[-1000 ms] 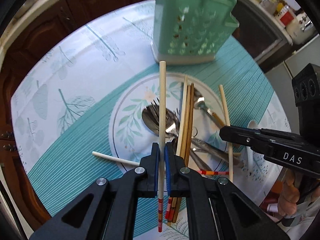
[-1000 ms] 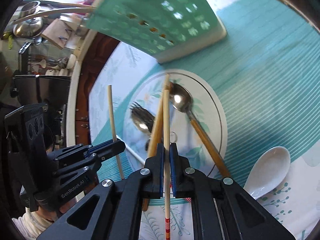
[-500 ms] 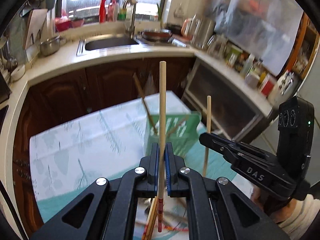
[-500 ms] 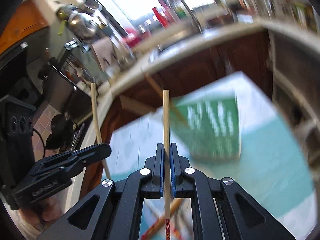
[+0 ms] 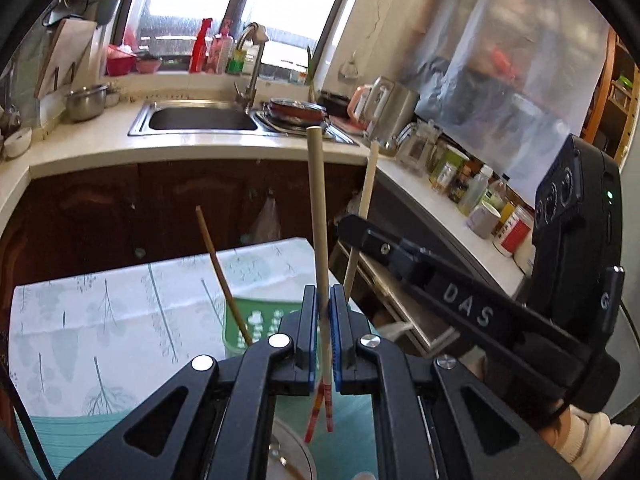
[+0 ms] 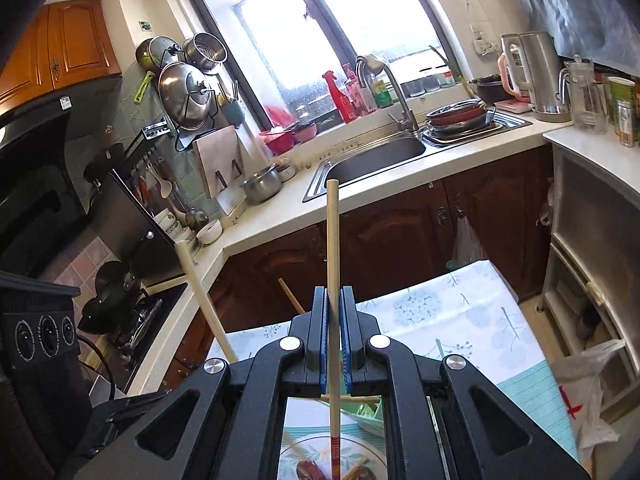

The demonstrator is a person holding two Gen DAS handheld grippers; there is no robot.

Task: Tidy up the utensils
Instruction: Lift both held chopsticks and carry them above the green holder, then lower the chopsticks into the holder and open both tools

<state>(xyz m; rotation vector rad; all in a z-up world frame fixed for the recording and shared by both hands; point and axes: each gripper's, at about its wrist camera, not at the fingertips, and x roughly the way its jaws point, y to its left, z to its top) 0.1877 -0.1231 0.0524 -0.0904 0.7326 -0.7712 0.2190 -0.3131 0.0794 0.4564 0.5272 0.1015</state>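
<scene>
Left gripper (image 5: 324,300) clenched on a pale chopstick (image 5: 318,216), gripped near its red-banded lower end; stick stands almost upright, tip up in front of the sink counter (image 5: 120,152); a second red-striped end shows just beside its lower end below the pads, cannot tell what it belongs to.

Right gripper (image 6: 334,300) clenched on another pale chopstick (image 6: 332,240), also upright, red-striped end hanging down over the plate (image 6: 296,448); in the left wrist view the same gripper comes in from the right, black body marked DAS, its stick (image 5: 362,216) tilted slightly and close beside the left one, apart from it.

Both grippers are held up above the table (image 5: 100,320), which has a leaf-print white and teal cloth; green perforated utensil holder (image 5: 256,324) stands toward the far edge of the table, mostly hidden behind the left gripper; one brown chopstick (image 5: 220,268) leans out of it to the left.

Plate sits on the near part of the table under the right gripper; a few brown sticks and something dark lie in it, mostly hidden; a pale sleeve (image 5: 580,436) shows at the lower right under the right gripper.
</scene>
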